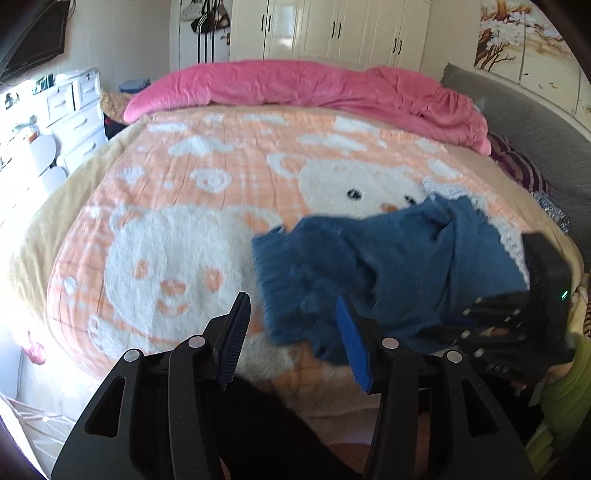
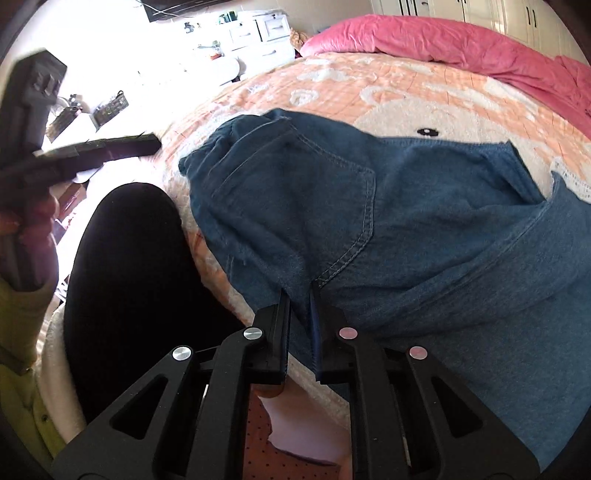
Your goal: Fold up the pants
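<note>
Blue denim pants (image 2: 388,221) lie bunched on the orange and white bear blanket (image 2: 369,92) near the bed's front edge, back pocket up. My right gripper (image 2: 300,295) is shut on a fold of the denim at the near edge. In the left wrist view the pants (image 1: 369,273) are motion-blurred at the right. My left gripper (image 1: 291,321) is open and empty, its right finger close to the cloth's left edge. The right gripper's body (image 1: 517,325) shows at the right of that view.
A pink duvet (image 1: 314,88) lies heaped along the far side of the bed. White drawers (image 1: 74,110) stand to the left, wardrobes (image 1: 332,33) behind. A grey headboard (image 1: 535,129) is on the right. A black-clad leg (image 2: 129,277) rests against the bed's front edge.
</note>
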`<state>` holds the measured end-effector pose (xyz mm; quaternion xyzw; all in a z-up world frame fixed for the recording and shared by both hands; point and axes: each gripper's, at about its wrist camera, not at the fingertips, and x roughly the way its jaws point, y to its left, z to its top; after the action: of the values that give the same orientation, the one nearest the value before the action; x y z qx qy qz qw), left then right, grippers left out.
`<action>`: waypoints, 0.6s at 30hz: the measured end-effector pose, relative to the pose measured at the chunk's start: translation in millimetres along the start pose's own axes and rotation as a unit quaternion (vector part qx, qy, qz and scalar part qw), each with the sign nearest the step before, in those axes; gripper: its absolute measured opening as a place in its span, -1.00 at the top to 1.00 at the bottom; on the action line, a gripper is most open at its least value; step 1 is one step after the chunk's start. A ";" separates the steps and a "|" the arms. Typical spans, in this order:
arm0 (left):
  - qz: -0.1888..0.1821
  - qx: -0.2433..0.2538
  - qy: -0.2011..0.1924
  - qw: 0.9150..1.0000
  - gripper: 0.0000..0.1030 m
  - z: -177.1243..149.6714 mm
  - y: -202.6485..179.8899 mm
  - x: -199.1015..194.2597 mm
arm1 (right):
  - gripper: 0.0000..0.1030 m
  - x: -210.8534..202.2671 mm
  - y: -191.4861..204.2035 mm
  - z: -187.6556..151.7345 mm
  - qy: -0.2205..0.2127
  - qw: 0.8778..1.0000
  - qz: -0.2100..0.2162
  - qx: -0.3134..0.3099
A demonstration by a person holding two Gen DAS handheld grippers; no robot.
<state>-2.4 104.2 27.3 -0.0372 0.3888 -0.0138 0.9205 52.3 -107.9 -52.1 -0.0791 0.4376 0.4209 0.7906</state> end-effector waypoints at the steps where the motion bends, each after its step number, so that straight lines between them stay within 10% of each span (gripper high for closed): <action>1: -0.011 0.004 -0.007 1.000 0.08 6.3 -7.1 0.8 | 0.85 -0.4 0.5 -1.1 -0.001 1.000 0.002 0.000; 5: -0.049 0.022 0.005 0.999 0.15 15.9 -34.9 29.0 | 0.80 -1.5 0.1 -3.8 0.001 1.000 0.010 0.007; 11: 0.030 0.070 0.069 0.995 0.35 -14.7 -50.1 76.7 | 0.57 -22.9 -5.9 -6.0 -0.009 0.999 0.034 0.031; 18: 0.033 0.074 0.074 0.994 0.35 -24.3 -46.3 76.3 | 0.12 -61.2 -9.4 18.4 -0.082 0.996 -0.001 0.037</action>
<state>33.5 52.6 -40.5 0.0453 0.4551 -0.0154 0.8892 54.6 -141.3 3.1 -0.0155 0.3865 0.4089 0.8265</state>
